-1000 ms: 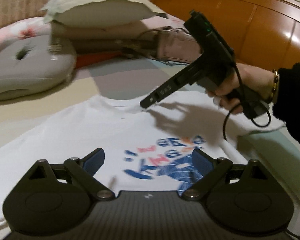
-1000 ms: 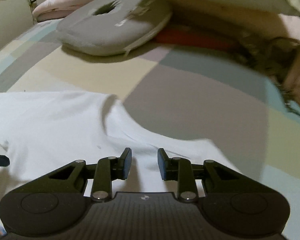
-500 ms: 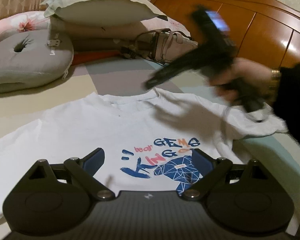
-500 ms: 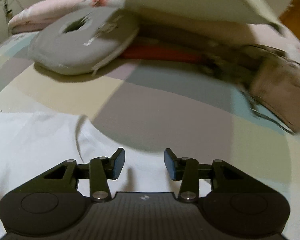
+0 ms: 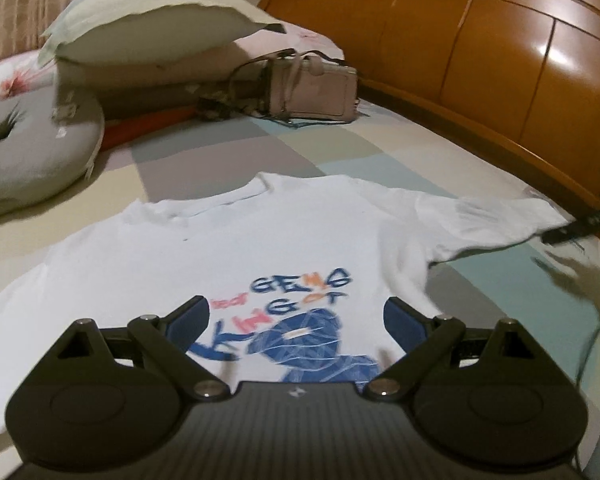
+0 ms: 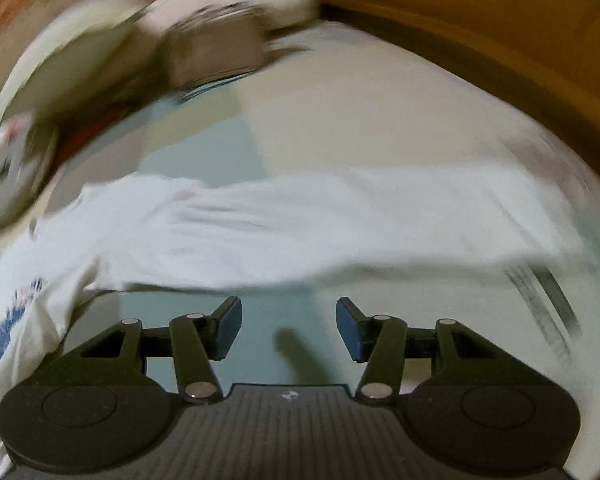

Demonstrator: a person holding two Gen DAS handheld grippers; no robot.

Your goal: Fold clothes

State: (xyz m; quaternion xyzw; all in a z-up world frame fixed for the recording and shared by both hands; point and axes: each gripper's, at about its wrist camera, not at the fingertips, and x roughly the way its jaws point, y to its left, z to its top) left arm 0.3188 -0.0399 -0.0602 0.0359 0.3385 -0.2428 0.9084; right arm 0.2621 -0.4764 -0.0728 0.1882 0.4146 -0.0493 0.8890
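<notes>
A white T-shirt [image 5: 260, 240] with a blue and red print lies flat, front up, on the bed. My left gripper [image 5: 296, 320] hovers open over the print with nothing between its fingers. The shirt's right sleeve [image 6: 320, 220] stretches across the blurred right wrist view. My right gripper [image 6: 289, 320] hangs just short of that sleeve over the bedsheet; its jaws are opening and hold nothing. In the left wrist view one of its dark fingers [image 5: 580, 226] shows at the sleeve's end by the right edge.
A pale pillow [image 5: 152, 24], a grey round cushion [image 5: 28, 148] and a pinkish handbag [image 5: 312, 92] lie beyond the collar. A wooden headboard [image 5: 520, 60] runs along the right. The patchwork bedsheet [image 5: 220, 160] surrounds the shirt.
The right gripper swung fast from the collar out to the right sleeve's end, rolling as it went, and its jaws widened. The left gripper shifted a little over the print.
</notes>
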